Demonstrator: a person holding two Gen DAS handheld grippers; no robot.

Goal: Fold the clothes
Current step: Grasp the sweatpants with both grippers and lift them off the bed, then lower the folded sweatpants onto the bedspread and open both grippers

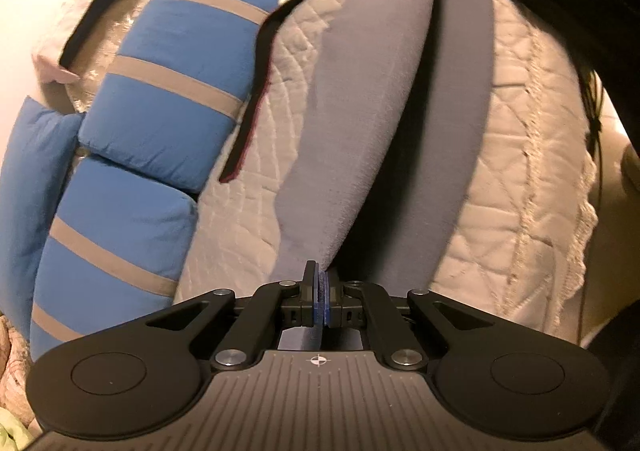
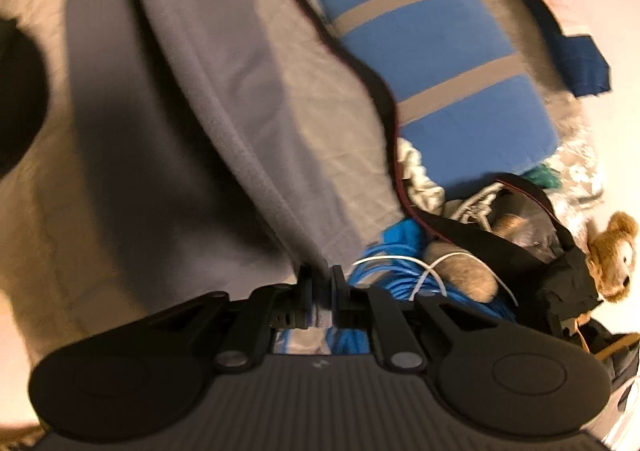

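A grey fleece garment (image 1: 360, 99) is stretched out lengthwise above a quilted beige bedspread (image 1: 520, 179). My left gripper (image 1: 321, 283) is shut on one end of it, with the cloth pinched between the blue pads. The same grey garment (image 2: 224, 99) shows in the right wrist view, blurred by motion. My right gripper (image 2: 321, 283) is shut on its other end, with cloth showing between the fingers. The garment hangs between the two grippers and casts a dark shadow on the bed.
Blue pillows with grey stripes (image 1: 180, 83) lie along the bed's side, also in the right wrist view (image 2: 440, 63). A black strap (image 1: 256, 91) runs beside them. A blue cable coil (image 2: 384, 271), a black bag (image 2: 520, 251) and a teddy bear (image 2: 612, 251) sit near the right gripper.
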